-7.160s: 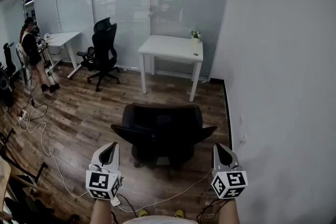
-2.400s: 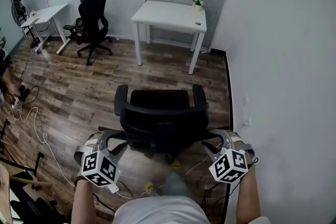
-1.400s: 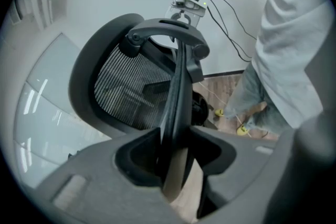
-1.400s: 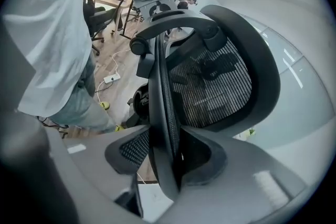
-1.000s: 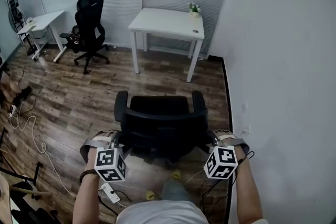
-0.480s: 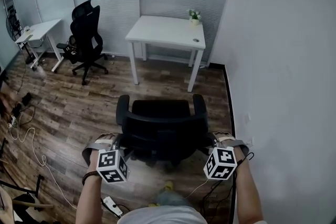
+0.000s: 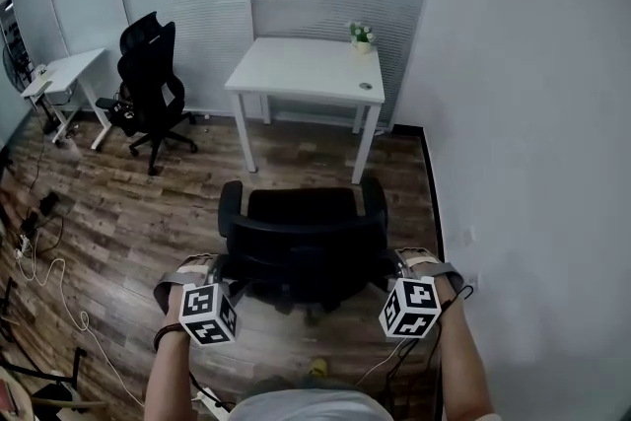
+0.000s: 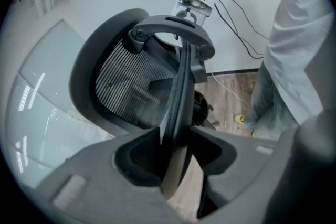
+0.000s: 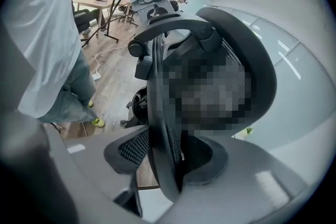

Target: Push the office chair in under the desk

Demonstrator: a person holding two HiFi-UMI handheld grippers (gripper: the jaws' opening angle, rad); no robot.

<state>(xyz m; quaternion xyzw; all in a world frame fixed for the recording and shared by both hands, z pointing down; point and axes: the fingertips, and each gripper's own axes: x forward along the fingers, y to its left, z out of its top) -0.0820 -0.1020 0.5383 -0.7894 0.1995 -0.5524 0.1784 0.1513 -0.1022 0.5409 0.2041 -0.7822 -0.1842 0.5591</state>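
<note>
A black mesh-backed office chair point(image 7: 304, 237) stands on the wood floor, its seat facing a white desk point(image 7: 301, 69) a short way ahead by the glass partition. My left gripper point(image 7: 221, 267) is shut on the left edge of the backrest point(image 8: 178, 92), whose rim runs between the jaws of this gripper point(image 8: 176, 159). At the other side my right gripper point(image 7: 392, 263) clamps the backrest's right edge point(image 9: 160, 92), which is wedged between its jaws point(image 9: 165, 157). The chair's armrests point toward the desk. The chair's base is mostly hidden under the seat.
A small potted plant point(image 7: 362, 36) stands on the desk's far right corner. The grey wall point(image 7: 532, 113) runs close along the right. A second black chair point(image 7: 150, 79) and another white desk point(image 7: 61, 74) stand at the left. Cables point(image 7: 39, 251) trail over the floor at the left.
The chair has rolled forward toward the white desk with both grippers following it. Both grips on the backrest look unchanged.
</note>
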